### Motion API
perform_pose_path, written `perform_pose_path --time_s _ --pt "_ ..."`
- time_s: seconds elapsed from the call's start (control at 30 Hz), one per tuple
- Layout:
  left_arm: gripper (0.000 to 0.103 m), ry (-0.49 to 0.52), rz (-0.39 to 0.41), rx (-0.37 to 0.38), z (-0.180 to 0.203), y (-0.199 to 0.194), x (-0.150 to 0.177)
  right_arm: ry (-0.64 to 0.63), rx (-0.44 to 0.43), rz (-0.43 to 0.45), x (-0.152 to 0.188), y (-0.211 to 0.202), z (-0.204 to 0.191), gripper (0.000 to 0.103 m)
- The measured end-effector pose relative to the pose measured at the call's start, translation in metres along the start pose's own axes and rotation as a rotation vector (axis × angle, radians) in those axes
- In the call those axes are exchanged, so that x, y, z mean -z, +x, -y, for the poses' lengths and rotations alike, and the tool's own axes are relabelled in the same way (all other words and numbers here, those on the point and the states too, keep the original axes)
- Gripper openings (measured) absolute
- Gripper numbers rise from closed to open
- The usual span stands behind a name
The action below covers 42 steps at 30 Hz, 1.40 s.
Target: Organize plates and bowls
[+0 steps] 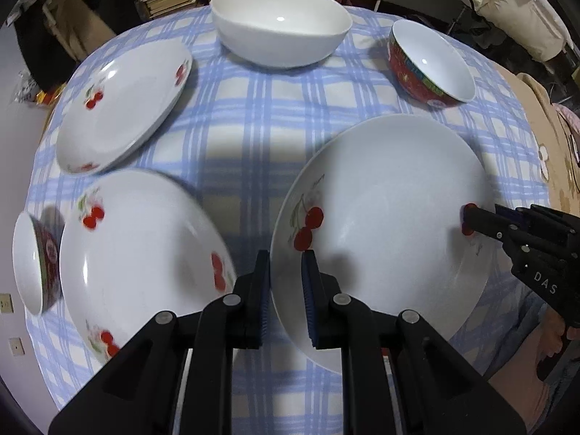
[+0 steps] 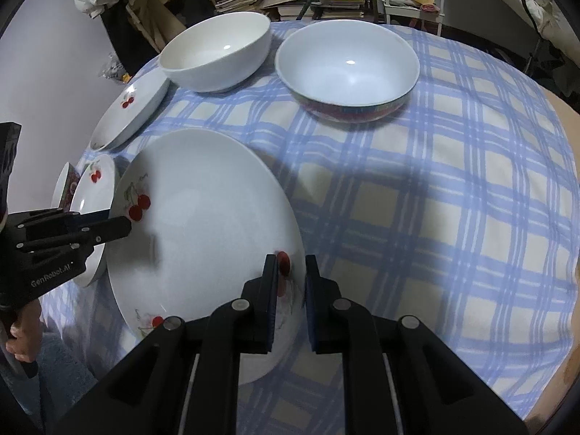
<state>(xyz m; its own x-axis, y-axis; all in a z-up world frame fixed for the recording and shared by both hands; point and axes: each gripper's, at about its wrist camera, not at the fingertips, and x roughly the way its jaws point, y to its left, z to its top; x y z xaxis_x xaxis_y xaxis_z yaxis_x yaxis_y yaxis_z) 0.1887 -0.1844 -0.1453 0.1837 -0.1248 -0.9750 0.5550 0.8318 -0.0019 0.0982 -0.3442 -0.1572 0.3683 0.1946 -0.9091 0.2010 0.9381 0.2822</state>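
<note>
Clearly, from the left wrist view, the cherry plate (image 1: 384,224) is seen pinched at its near-left rim by the left gripper (image 1: 286,282), whose jaws are pressed narrowly onto that edge, while the right gripper (image 1: 471,221) is seen clamped on the opposite rim; the plate is thus held between both grippers, tilted above the checked cloth of the desk (image 1: 253,127). Just to its left a second cherry plate (image 1: 145,253) lies, the left hand being the nearer to it. Three cherry plates are counted, a third (image 1: 123,105) farther back, with one white bowl (image 1: 279,25) and two red-patterned bowls (image 1: 431,61). From the right wrist view, the right gripper is seen nipped on the near-right rim of the same plate, and the left gripper on the far-left rim.
</note>
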Motion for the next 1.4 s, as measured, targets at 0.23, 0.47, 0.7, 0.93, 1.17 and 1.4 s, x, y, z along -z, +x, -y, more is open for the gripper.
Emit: perform_pose_path --time_s 0.23,0.47,0.7,0.93,1.17,1.4 --pt "0.016 -0.047 -0.005 0.003 -0.011 -0.007 0.03 -0.034 -0.007 -0.01 0.015 -0.01 -0.014 0.015" --pt "0.016 -0.056 0.0 -0.009 -0.012 -0.019 0.047 -0.071 0.021 0.0 0.024 -0.023 -0.03 0.015" --pt "0.016 -0.042 0.004 -0.019 -0.007 -0.025 0.06 -0.041 0.009 -0.038 0.029 -0.022 -0.028 0.015" --pt "0.016 -0.045 -0.031 -0.035 -0.007 -0.009 0.067 -0.054 0.024 -0.092 0.031 -0.005 -0.032 0.016" --pt "0.016 -0.072 -0.053 -0.033 -0.016 0.001 0.075 -0.084 0.031 -0.141 0.028 0.011 -0.038 0.017" --pt "0.016 -0.069 -0.052 -0.057 -0.017 0.006 0.077 -0.097 0.043 -0.13 0.027 0.013 -0.041 0.017"
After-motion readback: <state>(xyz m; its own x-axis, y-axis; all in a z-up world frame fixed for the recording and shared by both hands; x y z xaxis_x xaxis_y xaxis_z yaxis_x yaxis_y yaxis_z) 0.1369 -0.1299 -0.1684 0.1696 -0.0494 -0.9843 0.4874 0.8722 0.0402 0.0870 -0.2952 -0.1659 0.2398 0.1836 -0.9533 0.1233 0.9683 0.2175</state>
